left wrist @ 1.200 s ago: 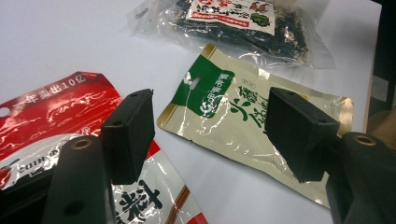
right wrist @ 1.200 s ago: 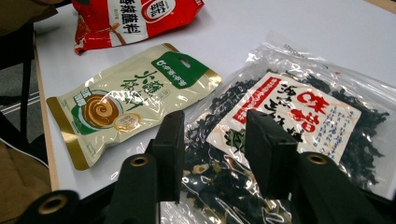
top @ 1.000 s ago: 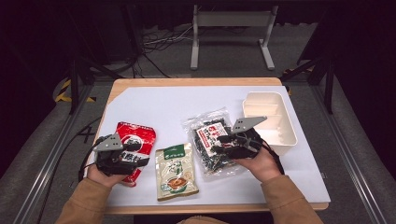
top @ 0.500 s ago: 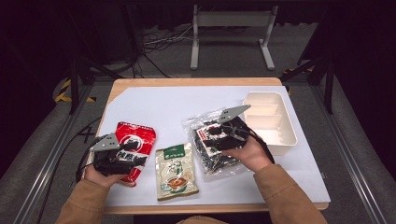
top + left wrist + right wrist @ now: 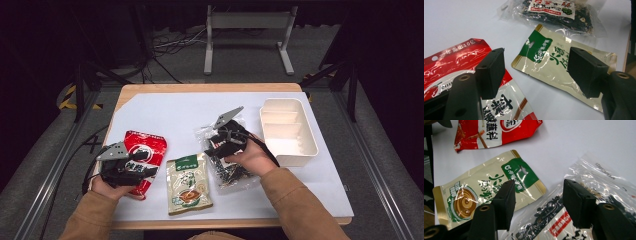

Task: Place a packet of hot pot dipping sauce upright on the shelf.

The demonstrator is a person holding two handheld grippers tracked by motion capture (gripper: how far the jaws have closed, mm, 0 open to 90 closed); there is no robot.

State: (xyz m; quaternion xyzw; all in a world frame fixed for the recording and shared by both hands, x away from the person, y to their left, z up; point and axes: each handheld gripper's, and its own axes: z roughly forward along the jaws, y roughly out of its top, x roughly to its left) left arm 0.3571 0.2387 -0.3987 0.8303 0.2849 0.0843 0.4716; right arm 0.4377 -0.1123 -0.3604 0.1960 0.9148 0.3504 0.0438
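Counter (image 5: 165, 112) covered by a white sheet carries three food packets and a white divided tray (image 5: 288, 131) in the high view. The red packet (image 5: 145, 150) lies at the left, the cream and green packet (image 5: 187, 182) in the middle near the front edge, and the clear bag of dark dried food (image 5: 230, 167) just right of it, with the tray well to the right. The left gripper (image 5: 142, 162) rests over the red packet's lower part, held by the left hand (image 5: 107, 187); the right gripper (image 5: 212, 145) sits above the clear bag's upper left part, held by the right hand (image 5: 252, 160). In the left gripper view, the jaws stand apart with nothing pressed between them: one pad hangs over the red packet (image 5: 456, 62), the other over the cream and green packet (image 5: 544, 60), and bare white sheet shows in the gap. The clear bag (image 5: 554, 12) lies farther off at the top. In the right gripper view, the jaws have just been opening and stand released, with the edge of the clear bag (image 5: 596, 185) and a corner of the cream and green packet (image 5: 486, 182) lying beneath the gap; neither pad presses on them. The red packet (image 5: 496, 131) lies at the top of that view, apart from the cream one.
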